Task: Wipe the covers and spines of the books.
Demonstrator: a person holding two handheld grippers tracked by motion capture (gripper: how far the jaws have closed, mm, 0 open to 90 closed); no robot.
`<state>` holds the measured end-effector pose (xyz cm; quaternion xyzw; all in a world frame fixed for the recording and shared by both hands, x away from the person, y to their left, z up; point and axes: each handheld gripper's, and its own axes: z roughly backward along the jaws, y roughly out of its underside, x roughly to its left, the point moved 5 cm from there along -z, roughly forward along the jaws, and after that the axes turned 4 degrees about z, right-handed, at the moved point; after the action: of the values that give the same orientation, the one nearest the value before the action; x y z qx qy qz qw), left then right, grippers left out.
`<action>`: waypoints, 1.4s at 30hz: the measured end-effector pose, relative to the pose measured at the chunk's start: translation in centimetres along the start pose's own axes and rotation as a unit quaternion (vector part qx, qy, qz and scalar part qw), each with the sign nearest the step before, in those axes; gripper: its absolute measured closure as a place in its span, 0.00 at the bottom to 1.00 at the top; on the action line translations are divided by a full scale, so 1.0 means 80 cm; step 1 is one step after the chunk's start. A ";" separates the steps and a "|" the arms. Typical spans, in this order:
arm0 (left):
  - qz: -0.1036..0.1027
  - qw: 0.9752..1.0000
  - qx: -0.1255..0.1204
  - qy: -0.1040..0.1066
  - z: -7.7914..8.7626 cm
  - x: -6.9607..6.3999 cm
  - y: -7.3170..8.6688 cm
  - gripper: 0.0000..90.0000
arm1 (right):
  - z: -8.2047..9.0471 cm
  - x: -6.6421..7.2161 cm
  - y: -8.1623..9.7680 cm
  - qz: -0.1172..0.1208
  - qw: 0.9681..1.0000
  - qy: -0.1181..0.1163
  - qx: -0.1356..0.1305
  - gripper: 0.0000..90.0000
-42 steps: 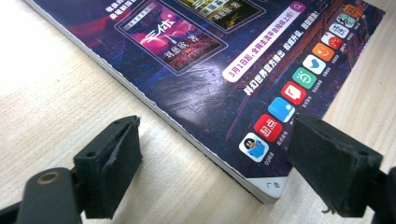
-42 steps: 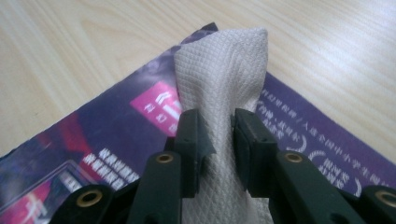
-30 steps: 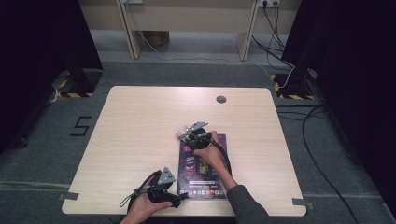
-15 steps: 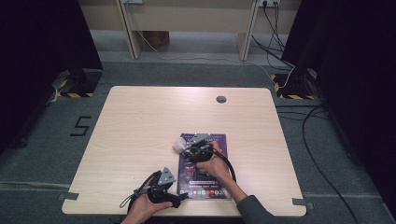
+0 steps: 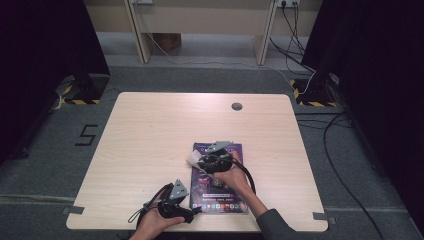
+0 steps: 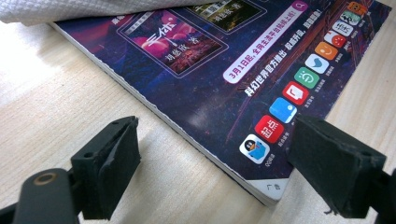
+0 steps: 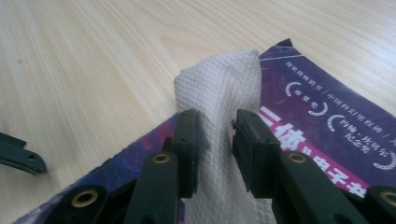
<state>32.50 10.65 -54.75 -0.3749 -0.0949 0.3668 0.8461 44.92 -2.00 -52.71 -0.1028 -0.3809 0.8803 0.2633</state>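
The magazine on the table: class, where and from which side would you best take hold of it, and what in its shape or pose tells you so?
Judging by its pose, grip the magazine at its near corner, coming in low and level from the person's side. It lies flat, so only an edge offers thickness. The open left gripper already straddles that corner, while the paper towel in the right gripper covers the far end.

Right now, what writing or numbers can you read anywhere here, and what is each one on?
"5": painted on the grey floor left of the table.
"三体": on the purple magazine cover.
"3月1日起": on a pink banner on that cover.
"起点": on a red app icon there.
The remaining small print and icon captions are too small to read.
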 end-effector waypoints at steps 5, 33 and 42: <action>0.001 1.000 -0.002 -0.001 0.001 0.000 0.001 0.17 | -0.006 -0.005 0.008 0.014 1.000 0.016 0.016 0.81; 0.001 1.000 -0.001 -0.003 0.000 -0.001 0.000 0.16 | 0.058 -0.110 0.062 -0.053 0.986 0.152 0.037 0.82; 0.007 1.000 -0.004 0.000 0.000 0.000 0.001 0.16 | 0.016 -0.067 0.025 -0.012 0.994 0.107 0.032 0.82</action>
<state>32.47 10.72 -54.83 -0.3785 -0.0937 0.3724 0.8422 48.14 -6.82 -53.42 -0.1834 -0.3236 0.8726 0.3165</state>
